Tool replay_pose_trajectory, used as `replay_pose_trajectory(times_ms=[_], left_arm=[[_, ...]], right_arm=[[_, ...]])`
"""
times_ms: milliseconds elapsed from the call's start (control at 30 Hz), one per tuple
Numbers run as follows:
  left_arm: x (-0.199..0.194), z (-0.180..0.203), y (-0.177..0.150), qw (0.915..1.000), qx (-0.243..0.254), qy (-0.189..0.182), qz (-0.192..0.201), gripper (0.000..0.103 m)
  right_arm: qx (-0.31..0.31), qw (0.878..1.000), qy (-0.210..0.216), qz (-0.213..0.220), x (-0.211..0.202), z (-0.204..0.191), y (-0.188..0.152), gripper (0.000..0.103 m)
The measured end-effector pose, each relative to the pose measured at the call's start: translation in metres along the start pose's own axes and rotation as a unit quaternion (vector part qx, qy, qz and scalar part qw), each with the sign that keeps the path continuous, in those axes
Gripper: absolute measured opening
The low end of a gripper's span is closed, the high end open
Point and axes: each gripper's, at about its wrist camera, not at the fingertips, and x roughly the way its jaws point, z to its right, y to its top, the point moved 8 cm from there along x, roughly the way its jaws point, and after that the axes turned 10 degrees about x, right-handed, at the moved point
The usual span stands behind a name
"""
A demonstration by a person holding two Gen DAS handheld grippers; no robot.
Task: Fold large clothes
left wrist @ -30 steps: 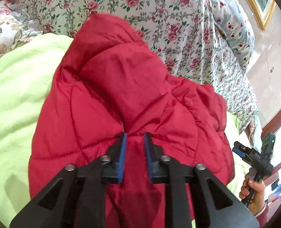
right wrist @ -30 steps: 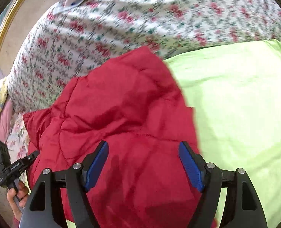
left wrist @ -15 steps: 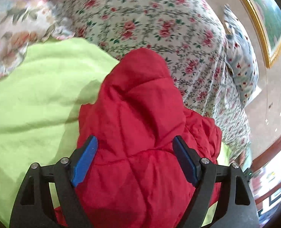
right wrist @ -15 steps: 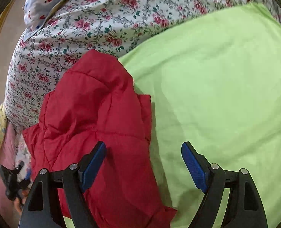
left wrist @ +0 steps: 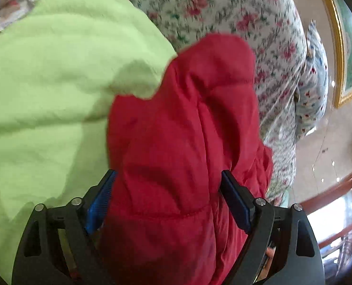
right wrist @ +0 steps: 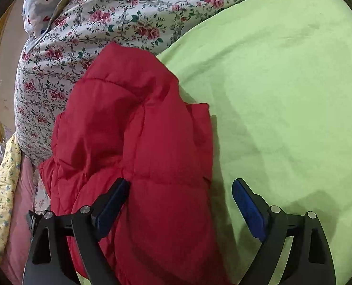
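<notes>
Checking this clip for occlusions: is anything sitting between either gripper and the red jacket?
Nothing visible. The red quilted jacket lies on the green sheet, bulging between the open jaws of the left gripper. The right gripper, also open, straddles its edge.

Left gripper (left wrist: 168, 201) jaws spread wide, blue pads (left wrist: 235, 204) apart. Right gripper (right wrist: 180, 206) likewise wide, nothing clamped.
</notes>
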Motion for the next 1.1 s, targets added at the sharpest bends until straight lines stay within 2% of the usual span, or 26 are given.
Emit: replay_pose_trajectory(times_ms=[133, 167, 200, 233, 300, 400, 500, 667, 833, 1100], left_arm=[[0.01, 0.016, -0.006, 0.9983, 0.05, 0.026, -0.017, 0.092], [0.012, 0.02, -0.008, 0.9971, 0.066, 0.033, -0.02, 0.09], [0.012, 0.023, -0.009, 0.9963, 0.075, 0.038, -0.02, 0.081], [0.011, 0.027, -0.01, 0.9956, 0.083, 0.038, -0.021, 0.077], [0.005, 0.035, -0.01, 0.9946, 0.096, 0.036, -0.017, 0.063], [-0.008, 0.048, -0.011, 0.9936, 0.108, 0.03, -0.007, 0.055], [-0.022, 0.059, -0.017, 0.9924, 0.12, 0.025, 0.0, 0.051], [-0.056, 0.071, -0.051, 0.9908, 0.133, 0.02, -0.006, 0.049], [-0.096, 0.08, -0.087, 0.9913, 0.131, 0.015, -0.007, 0.048], [-0.126, 0.086, -0.119, 0.9909, 0.131, 0.012, -0.029, 0.048]], right_arm=[[-0.004, 0.999, 0.008, -0.044, 0.018, -0.006, -0.007, 0.094], [-0.006, 0.998, 0.011, -0.056, 0.022, -0.008, -0.011, 0.091], [-0.008, 0.997, 0.021, -0.069, 0.025, -0.013, -0.016, 0.077], [-0.009, 0.997, 0.018, -0.069, 0.024, -0.015, -0.018, 0.073], [-0.015, 0.998, 0.011, -0.065, 0.018, -0.019, -0.023, 0.056], [-0.017, 0.998, 0.011, -0.067, 0.004, -0.023, -0.03, 0.044], [-0.028, 0.997, 0.003, -0.072, -0.012, -0.028, -0.041, 0.04], [-0.045, 0.996, 0.004, -0.079, -0.045, -0.031, -0.069, 0.038], [-0.05, 0.995, 0.023, -0.087, -0.074, -0.03, -0.103, 0.038], [-0.04, 0.993, 0.042, -0.098, -0.098, -0.02, -0.141, 0.038]])
